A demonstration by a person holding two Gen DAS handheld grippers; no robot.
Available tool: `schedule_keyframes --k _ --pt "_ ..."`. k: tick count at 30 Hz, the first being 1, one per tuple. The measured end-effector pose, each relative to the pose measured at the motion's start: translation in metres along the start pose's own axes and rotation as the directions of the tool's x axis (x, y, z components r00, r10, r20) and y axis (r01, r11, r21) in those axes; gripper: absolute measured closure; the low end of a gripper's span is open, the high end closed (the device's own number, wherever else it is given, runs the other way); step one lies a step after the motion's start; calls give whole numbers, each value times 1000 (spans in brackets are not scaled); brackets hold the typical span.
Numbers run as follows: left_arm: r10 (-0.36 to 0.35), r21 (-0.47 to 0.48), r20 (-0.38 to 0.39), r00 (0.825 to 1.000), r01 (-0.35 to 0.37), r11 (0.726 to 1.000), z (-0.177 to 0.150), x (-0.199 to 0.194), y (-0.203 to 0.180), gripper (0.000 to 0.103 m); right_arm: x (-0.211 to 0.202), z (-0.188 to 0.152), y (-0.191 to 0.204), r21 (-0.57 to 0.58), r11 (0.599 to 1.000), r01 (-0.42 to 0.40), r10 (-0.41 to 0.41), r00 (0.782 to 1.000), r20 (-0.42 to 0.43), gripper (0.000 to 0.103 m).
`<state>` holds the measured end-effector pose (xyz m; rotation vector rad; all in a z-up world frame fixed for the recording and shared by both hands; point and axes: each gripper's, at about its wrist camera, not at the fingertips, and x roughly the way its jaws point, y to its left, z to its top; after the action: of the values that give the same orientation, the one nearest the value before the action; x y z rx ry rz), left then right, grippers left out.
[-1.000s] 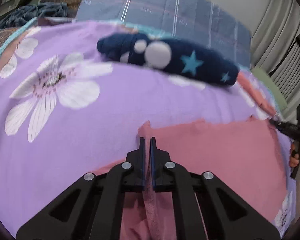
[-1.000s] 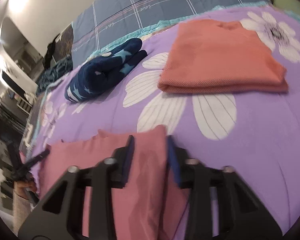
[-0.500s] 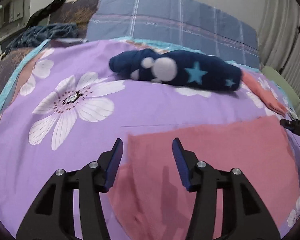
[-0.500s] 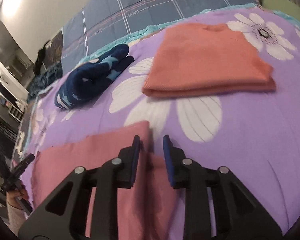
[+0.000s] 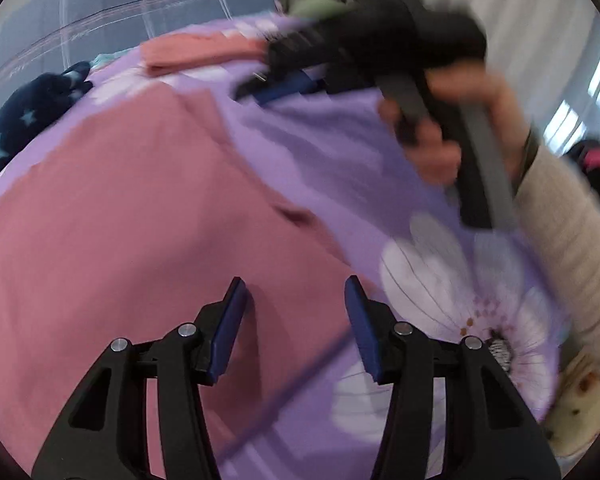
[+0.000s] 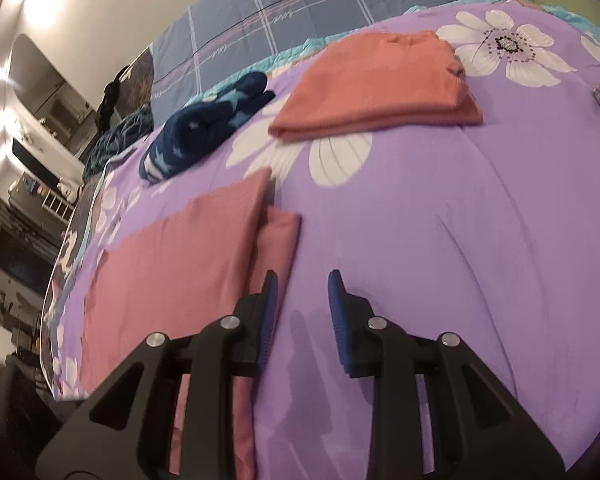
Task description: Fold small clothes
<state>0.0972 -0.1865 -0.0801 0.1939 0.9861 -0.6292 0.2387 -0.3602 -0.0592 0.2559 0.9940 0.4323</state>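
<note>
Pink garment (image 6: 172, 264) lies spread flat on the bed (image 6: 440, 240), on the purple flowered cover, toward the bed's near edge; one side is folded over, so a narrower lower layer shows along its right border.

Left tool (image 5: 294, 320): released, blue pads apart, poised over the pink garment's near portion with nothing pinched between them.

Right tool (image 6: 300, 300): released too, jaws just opened a little further, gap narrower than the left's. Its left pad sits just at the garment's folded edge; bare purple cover between the pads (no cloth gripped).

In the left wrist view the person's hand (image 5: 440, 136), beige sleeve (image 5: 568, 264), grips the right tool's handle; view blurred.

Farther up the bed: folded orange cloth (image 6: 380, 88) and rolled navy star-print piece (image 6: 204, 128), apart from each other, near the blue plaid pillow (image 6: 300, 12).
</note>
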Motion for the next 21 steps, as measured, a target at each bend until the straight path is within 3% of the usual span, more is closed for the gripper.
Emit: schedule_keyframes --k 2,5,9,10,11,13,15,17,19,21 --pt "51 29 -1 999 -51 998 -2 5 -16 50 0 -4 -1 -15 1000 -18 18 1000 -10 75" --pt "36 26 -16 999 -36 999 -4 7 -29 46 4 -5 0 -33 998 -49 48 999 -20 71" --pt "98 71 -19 995 -97 993 -7 13 -37 46 17 3 0 -20 996 -87 87 996 -28 67" --pt "111 80 -13 994 -110 991 -8 13 -38 56 20 6 0 -11 995 -97 97 995 -25 67" --pt "121 91 -6 993 -120 989 -8 13 -40 79 23 10 -1 -3 994 -105 105 994 -20 67" --pt "93 108 -7 996 -92 990 -6 14 -39 92 30 18 -4 26 992 -122 123 992 -10 67" --pt "58 90 -16 998 -57 994 -5 15 -31 95 38 25 -5 46 991 -127 127 992 -5 68" --pt "19 65 -13 1000 -18 998 -3 13 -27 96 45 33 -1 34 993 -114 115 993 -9 77" --pt "-9 55 -11 1000 10 998 -3 11 -25 97 49 39 8 0 989 -151 151 988 -34 100" --pt "-30 56 -11 999 30 998 -5 8 -26 98 39 43 16 -32 984 -174 174 985 10 100"
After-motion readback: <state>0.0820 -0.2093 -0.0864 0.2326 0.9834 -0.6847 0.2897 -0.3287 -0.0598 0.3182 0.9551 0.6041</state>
